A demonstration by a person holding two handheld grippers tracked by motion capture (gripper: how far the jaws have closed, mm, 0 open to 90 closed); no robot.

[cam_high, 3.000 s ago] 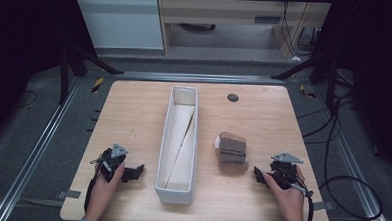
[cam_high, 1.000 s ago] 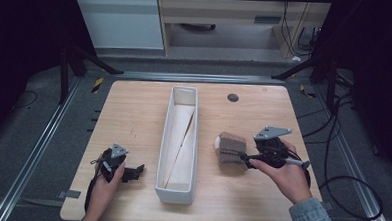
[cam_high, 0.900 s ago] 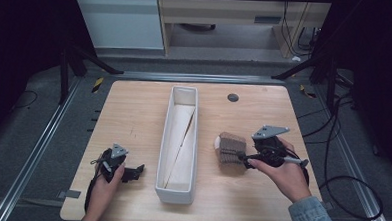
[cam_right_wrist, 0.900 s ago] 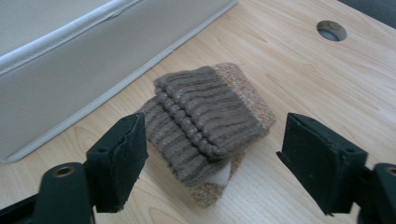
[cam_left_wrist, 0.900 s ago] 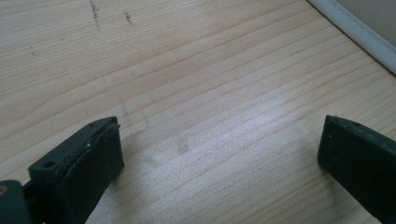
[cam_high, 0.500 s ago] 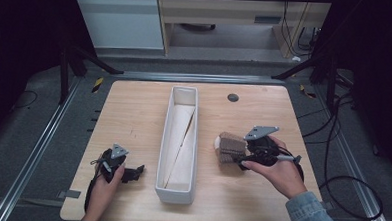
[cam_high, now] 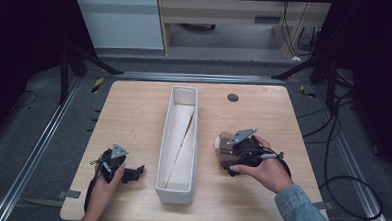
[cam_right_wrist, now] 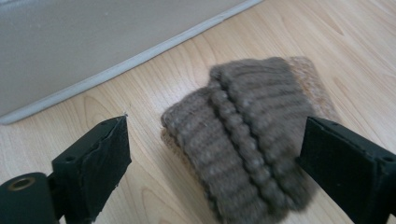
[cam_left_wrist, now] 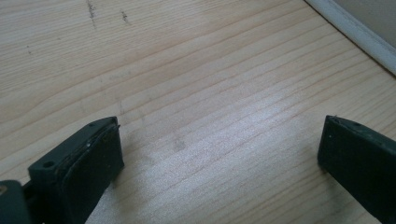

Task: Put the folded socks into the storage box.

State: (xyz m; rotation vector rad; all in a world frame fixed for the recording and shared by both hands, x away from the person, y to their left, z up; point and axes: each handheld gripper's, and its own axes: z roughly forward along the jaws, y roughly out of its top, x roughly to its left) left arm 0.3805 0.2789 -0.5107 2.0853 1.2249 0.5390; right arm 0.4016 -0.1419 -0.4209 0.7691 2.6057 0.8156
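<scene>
A folded brown knitted cloth (cam_right_wrist: 247, 140) lies on the wooden table (cam_high: 134, 113), right of a long white tray (cam_high: 179, 145). In the high view the cloth (cam_high: 222, 143) is partly hidden under my right gripper (cam_high: 229, 157). That right gripper (cam_right_wrist: 215, 163) is open, its jaws standing on either side of the cloth's near end, the right jaw close against the knit. My left gripper (cam_high: 133, 173) rests low at the table's front left, held by a hand. In the left gripper view it (cam_left_wrist: 219, 154) is open over bare wood.
The tray's white wall (cam_right_wrist: 93, 56) runs just beyond the cloth. A small dark round disc (cam_high: 233, 97) sits near the table's far edge. Cables (cam_high: 342, 162) trail off the right side onto the dark floor. Metal rails (cam_high: 37, 148) flank the table.
My right gripper has moved from the table's front right corner leftward and forward to the cloth, and now straddles it. The left gripper has stayed put.
</scene>
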